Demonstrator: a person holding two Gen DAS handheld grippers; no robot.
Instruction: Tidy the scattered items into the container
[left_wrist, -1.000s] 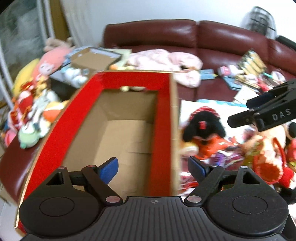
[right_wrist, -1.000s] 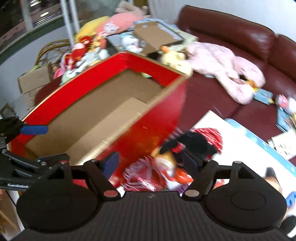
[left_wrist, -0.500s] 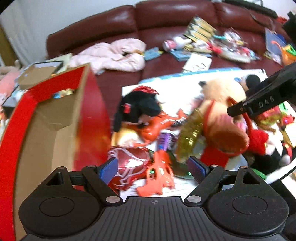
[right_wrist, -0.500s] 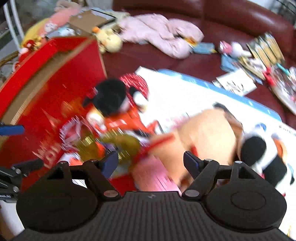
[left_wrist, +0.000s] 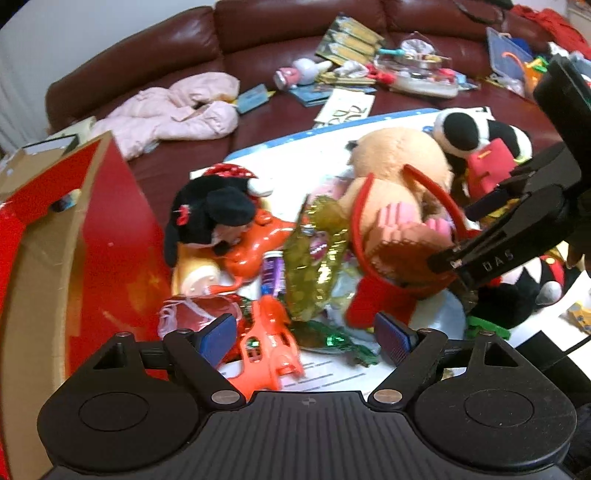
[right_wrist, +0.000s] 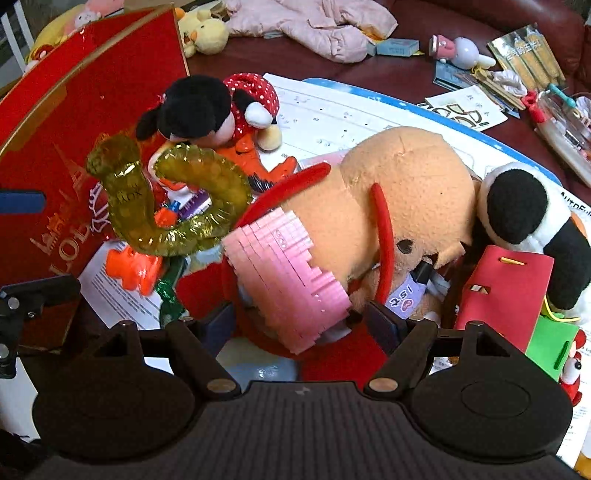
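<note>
Fingers (left_wrist: 218, 334) of my left gripper (left_wrist: 306, 334) are closing over the orange toy (left_wrist: 267, 341), my right gripper (right_wrist: 301, 323) spread around the pink block (right_wrist: 286, 266); crowded clutter could snag.

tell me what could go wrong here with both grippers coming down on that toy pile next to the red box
1. The left gripper, its jaws closing slightly, hangs over the orange plastic toy, which lies tangled with the gold foil balloon; a grab may drag both.
2. The right gripper, open, straddles the pink block stack on the tan plush; the loose stack could topple.
3. The grippers are close together and might collide.
</note>
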